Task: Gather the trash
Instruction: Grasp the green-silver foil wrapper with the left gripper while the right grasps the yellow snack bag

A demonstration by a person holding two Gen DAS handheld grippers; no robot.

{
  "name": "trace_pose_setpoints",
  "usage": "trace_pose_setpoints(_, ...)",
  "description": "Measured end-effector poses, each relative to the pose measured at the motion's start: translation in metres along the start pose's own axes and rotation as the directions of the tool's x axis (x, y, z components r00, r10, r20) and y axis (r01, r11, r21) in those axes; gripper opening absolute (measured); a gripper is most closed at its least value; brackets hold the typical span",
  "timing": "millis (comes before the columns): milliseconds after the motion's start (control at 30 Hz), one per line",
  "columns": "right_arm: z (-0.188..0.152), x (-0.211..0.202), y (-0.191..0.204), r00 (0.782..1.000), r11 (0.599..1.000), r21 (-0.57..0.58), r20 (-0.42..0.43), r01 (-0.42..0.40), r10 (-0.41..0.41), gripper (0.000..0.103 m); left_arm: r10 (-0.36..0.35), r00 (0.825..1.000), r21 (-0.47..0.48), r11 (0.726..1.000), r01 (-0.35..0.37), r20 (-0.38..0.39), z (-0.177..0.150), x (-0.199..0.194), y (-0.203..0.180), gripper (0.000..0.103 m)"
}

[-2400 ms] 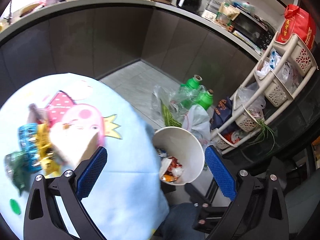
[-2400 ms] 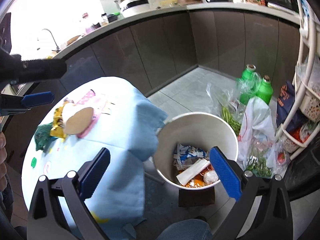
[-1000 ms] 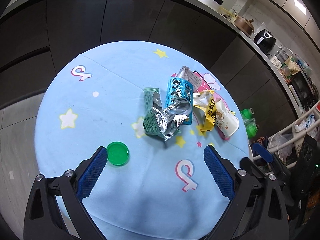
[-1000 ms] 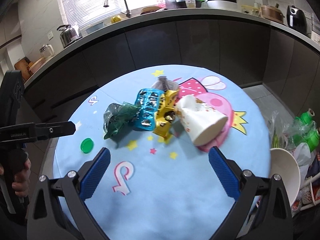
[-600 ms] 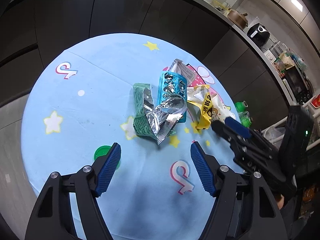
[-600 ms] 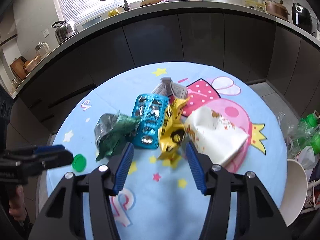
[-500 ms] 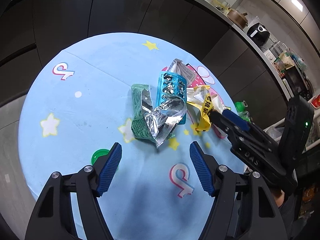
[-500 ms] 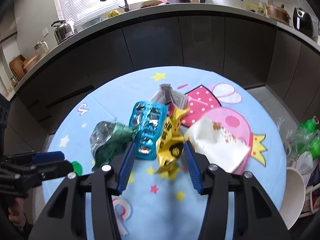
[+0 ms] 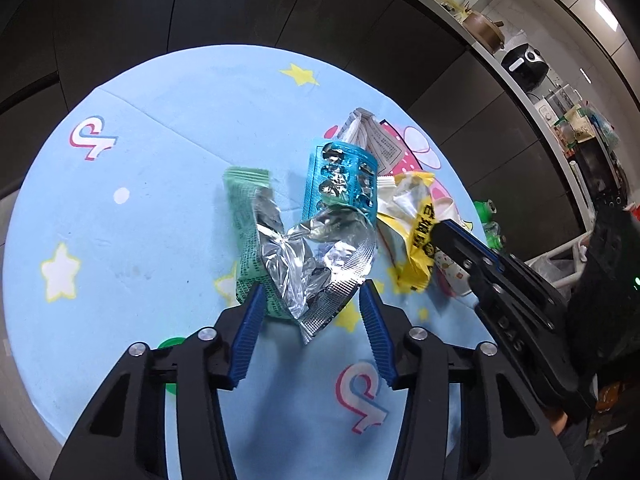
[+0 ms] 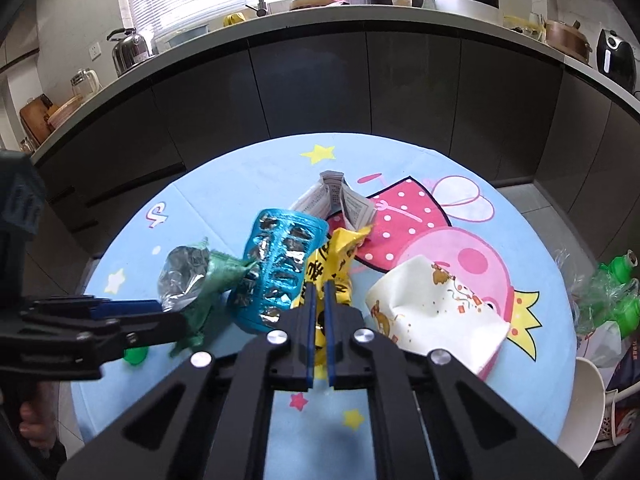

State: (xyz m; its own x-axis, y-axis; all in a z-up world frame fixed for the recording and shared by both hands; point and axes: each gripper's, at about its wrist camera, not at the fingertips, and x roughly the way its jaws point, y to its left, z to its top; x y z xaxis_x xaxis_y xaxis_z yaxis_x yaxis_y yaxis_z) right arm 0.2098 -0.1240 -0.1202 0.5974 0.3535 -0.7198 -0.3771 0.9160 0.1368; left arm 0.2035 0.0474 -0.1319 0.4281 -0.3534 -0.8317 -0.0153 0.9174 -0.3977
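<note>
Trash lies in a heap on the round blue table (image 9: 132, 256). A green and silver wrapper (image 9: 304, 260) sits between the fingers of my left gripper (image 9: 310, 300), whose jaws stand part open around its near end. A blue blister pack (image 9: 340, 180), a yellow wrapper (image 9: 416, 232) and a folded leaflet (image 9: 372, 136) lie beyond. My right gripper (image 10: 319, 292) is shut on the yellow wrapper (image 10: 332, 264). A crushed white paper cup (image 10: 436, 308) lies to its right. The green wrapper (image 10: 200, 276) and blister pack (image 10: 276, 268) lie to its left.
A green bottle cap (image 10: 134, 356) lies near the table's left front edge. The white trash bin's rim (image 10: 584, 400) stands beside the table at the right, with green bottles (image 10: 616, 280) and bags on the floor. Dark cabinets and a cluttered counter (image 10: 320, 12) run behind.
Both grippers swung from the bin to the table and moved down to the heap. The right jaws closed on the yellow wrapper. The left jaws narrowed around the green and silver wrapper.
</note>
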Motion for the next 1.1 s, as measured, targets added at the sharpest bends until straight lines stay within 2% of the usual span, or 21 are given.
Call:
trace_pose_setpoints(100,-0.003,-0.008,0.002,1.000,1.000,-0.001,0.011,-0.009,0.009,0.003,-0.001,1.000,0.004,1.000,0.001,-0.015,0.002,0.007,0.000,0.027)
trace_pose_setpoints(167,-0.006,-0.012,0.004,1.000,1.000,-0.005,0.013,-0.006,0.006,0.003,-0.005,0.999,-0.002,1.000,0.005,-0.032,0.001,0.012,0.001,0.009)
trace_pose_setpoints(267,-0.010,-0.017,0.005,1.000,1.000,0.002,0.019,-0.011,0.011,0.004,0.000,0.999,-0.007,1.000,-0.001,-0.041,-0.001,0.014,0.003,0.000)
trace_pose_setpoints(367,-0.011,-0.017,0.002,1.000,1.000,0.006,0.024,0.012,-0.012,0.007,0.011,0.999,-0.008,1.000,-0.011,-0.038,-0.005,0.010,0.007,0.000)
trace_pose_setpoints(400,-0.010,-0.017,0.001,1.000,1.000,0.014,0.026,0.012,-0.013,0.012,0.015,0.999,-0.007,1.000,-0.015,-0.028,-0.005,0.007,0.007,0.000)
trace_pose_setpoints(433,-0.009,-0.015,-0.002,1.000,1.000,0.023,0.028,0.008,-0.008,0.016,0.018,1.000,-0.007,1.000,-0.019,-0.010,-0.006,0.003,0.006,0.003)
trace_pose_setpoints(500,-0.008,-0.014,-0.004,0.999,0.999,0.031,0.030,0.018,-0.019,0.035,0.027,1.000,-0.010,1.000,-0.027,0.016,-0.006,-0.004,0.007,0.024)
trace_pose_setpoints(533,-0.007,-0.013,-0.005,0.999,0.999,0.025,0.030,0.032,-0.033,0.039,0.035,0.999,-0.017,0.999,-0.034,0.037,-0.005,-0.008,0.007,0.047)
trace_pose_setpoints(567,-0.006,-0.011,-0.006,0.999,0.999,0.022,0.027,0.038,-0.038,0.043,0.044,0.997,-0.021,0.999,-0.043,0.055,-0.004,-0.011,0.007,0.056)
trace_pose_setpoints(600,-0.006,-0.009,-0.007,0.999,0.999,0.021,0.023,0.037,-0.037,0.043,0.056,0.996,-0.018,0.998,-0.055,0.070,-0.003,-0.013,0.006,0.056)
trace_pose_setpoints(733,-0.005,0.002,-0.005,0.999,0.999,0.002,0.002,0.038,-0.038,0.043,0.061,0.997,-0.008,0.998,-0.060,0.050,0.006,-0.001,0.001,0.057)
trace_pose_setpoints(900,-0.010,0.020,0.002,0.998,0.998,-0.051,-0.039,0.046,-0.048,0.049,0.103,0.995,-0.020,0.995,-0.102,0.019,0.016,0.022,0.005,0.059)
trace_pose_setpoints(967,-0.014,0.025,0.002,0.998,0.998,-0.048,-0.053,0.044,-0.046,0.049,0.115,0.993,-0.043,0.992,-0.115,0.008,0.017,0.029,0.010,0.063)
trace_pose_setpoints(1000,-0.015,0.027,0.001,0.998,0.999,-0.041,-0.059,0.035,-0.037,0.047,0.119,0.993,-0.054,0.992,-0.118,0.006,0.018,0.031,0.013,0.064)
trace_pose_setpoints(1067,-0.018,0.028,0.000,0.997,0.999,-0.028,-0.072,0.021,-0.023,0.035,0.111,0.994,-0.065,0.992,-0.110,0.009,0.020,0.032,0.016,0.065)
trace_pose_setpoints(1100,-0.020,0.027,-0.001,0.997,1.000,-0.022,-0.071,0.019,-0.020,0.033,0.115,0.993,-0.068,0.991,-0.114,0.005,0.022,0.032,0.017,0.065)
